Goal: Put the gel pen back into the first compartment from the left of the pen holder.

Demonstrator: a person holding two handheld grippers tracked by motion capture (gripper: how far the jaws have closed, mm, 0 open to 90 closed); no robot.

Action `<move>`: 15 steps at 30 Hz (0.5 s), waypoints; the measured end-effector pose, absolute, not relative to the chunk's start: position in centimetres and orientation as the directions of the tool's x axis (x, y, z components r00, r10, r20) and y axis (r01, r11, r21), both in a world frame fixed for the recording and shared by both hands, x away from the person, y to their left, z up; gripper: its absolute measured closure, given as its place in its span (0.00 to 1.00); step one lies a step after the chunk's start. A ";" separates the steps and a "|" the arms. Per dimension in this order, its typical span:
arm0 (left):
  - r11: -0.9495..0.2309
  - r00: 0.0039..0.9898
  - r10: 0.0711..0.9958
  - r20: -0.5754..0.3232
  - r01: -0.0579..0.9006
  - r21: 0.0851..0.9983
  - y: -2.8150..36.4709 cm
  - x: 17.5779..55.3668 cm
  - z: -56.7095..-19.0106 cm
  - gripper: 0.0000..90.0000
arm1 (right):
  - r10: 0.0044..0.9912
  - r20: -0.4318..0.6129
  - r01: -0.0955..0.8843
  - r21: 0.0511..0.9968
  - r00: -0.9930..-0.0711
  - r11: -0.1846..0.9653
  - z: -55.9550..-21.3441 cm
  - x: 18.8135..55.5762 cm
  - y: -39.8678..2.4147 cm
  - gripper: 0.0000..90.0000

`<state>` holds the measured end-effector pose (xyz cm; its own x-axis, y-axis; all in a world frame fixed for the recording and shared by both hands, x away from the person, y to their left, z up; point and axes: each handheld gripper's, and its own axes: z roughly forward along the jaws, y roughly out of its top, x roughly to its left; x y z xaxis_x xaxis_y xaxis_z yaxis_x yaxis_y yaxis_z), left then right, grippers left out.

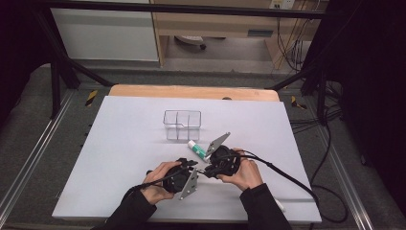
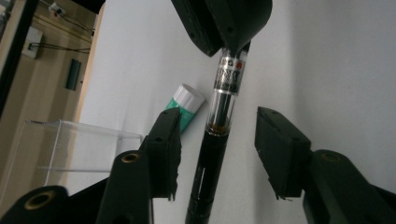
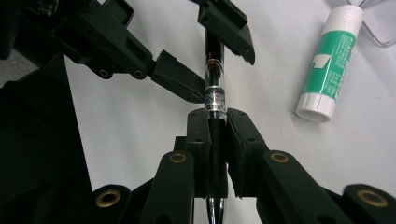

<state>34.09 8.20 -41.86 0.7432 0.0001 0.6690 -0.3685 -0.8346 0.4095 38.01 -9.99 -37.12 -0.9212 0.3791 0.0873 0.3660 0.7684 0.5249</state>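
Closest to my lens, the right gripper [image 3: 216, 122] has its jaws clamped tight on a black pen [image 3: 215, 84], pinching it around the grip section just below the clear window with the printed band. Out past that, the left gripper [image 2: 218, 140] stands partly open around the same pen [image 2: 219, 116]: its pads [image 2: 164, 140] flank the barrel on both sides with daylight between rubber and pen, so it has hold of nothing yet. From the high view both grippers, left [image 1: 190, 168] and right [image 1: 210, 167], meet nose to nose near the middle of the white table [image 1: 119, 158], the pen held just above its surface. I judge the step in hand to be a two-handed pull on the pen, most likely taking its cap or barrel apart, or else a handover. My next move calls for closing the left jaws squarely on the barrel, keeping them centred so the pen does not skew, before any tug along its length. Further out, a green and white glue stick [image 3: 330, 65] lies flat on the table, just beside the grippers. Beyond it stands a clear plastic organiser [image 1: 182, 125] with compartments; as far as I can tell, all of them are empty.
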 end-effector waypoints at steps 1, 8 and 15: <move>-0.833 0.738 -0.004 0.674 -0.375 0.406 8.1 34.0 -41.9 0.61 | 0.380 0.086 0.366 0.523 -0.921 0.770 -37.1 38.0 -10.0 0.89; -0.827 0.714 -0.028 0.700 -0.410 0.385 7.6 33.8 -41.9 0.74 | 0.386 0.092 0.374 0.522 -0.918 0.766 -37.2 38.1 -9.9 0.89; -0.828 0.694 -0.059 0.717 -0.435 0.353 7.1 33.4 -42.0 0.79 | 0.397 0.097 0.387 0.520 -0.912 0.761 -37.3 38.0 -9.8 0.89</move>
